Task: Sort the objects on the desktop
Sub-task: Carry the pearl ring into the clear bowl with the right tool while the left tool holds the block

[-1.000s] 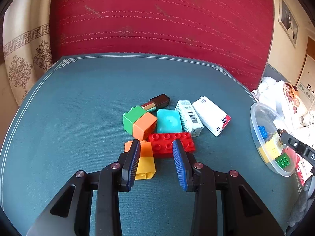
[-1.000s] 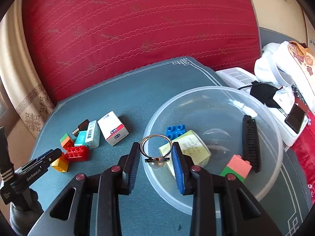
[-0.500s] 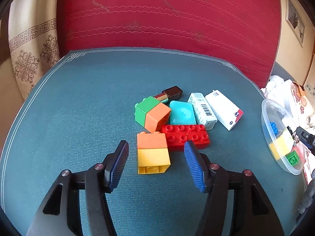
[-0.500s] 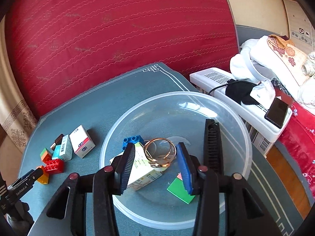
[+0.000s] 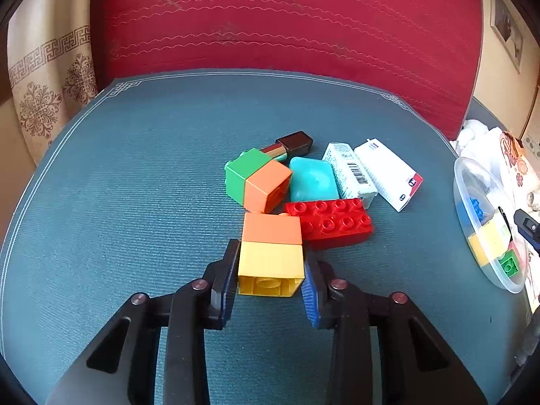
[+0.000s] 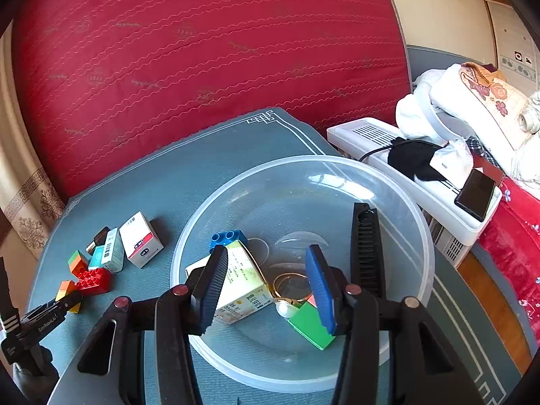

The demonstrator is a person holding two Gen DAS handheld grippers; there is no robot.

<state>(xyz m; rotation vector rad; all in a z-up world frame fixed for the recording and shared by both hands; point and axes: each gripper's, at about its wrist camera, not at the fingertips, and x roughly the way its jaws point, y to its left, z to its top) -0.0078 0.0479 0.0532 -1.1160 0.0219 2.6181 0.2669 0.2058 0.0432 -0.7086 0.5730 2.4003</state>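
The yellow-and-orange block (image 5: 271, 258) lies mid-tabletop (image 5: 135, 175), at the near edge of the clutter. The left gripper (image 5: 270, 281) is closing its jaws on it. Next comes a lift toward the bowl (image 6: 418, 222) near the right edge, where the right gripper (image 6: 266, 287) hovers, jaws opening, empty.

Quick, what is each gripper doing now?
Left gripper: closing on the orange-and-yellow block.
Right gripper: opening, holding nothing, above the clear bowl.

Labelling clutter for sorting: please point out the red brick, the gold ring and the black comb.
red brick (image 5: 329, 224), left wrist view, studded top.
gold ring (image 6: 293, 283), right wrist view, its band.
black comb (image 6: 367, 246), right wrist view, mid-spine.
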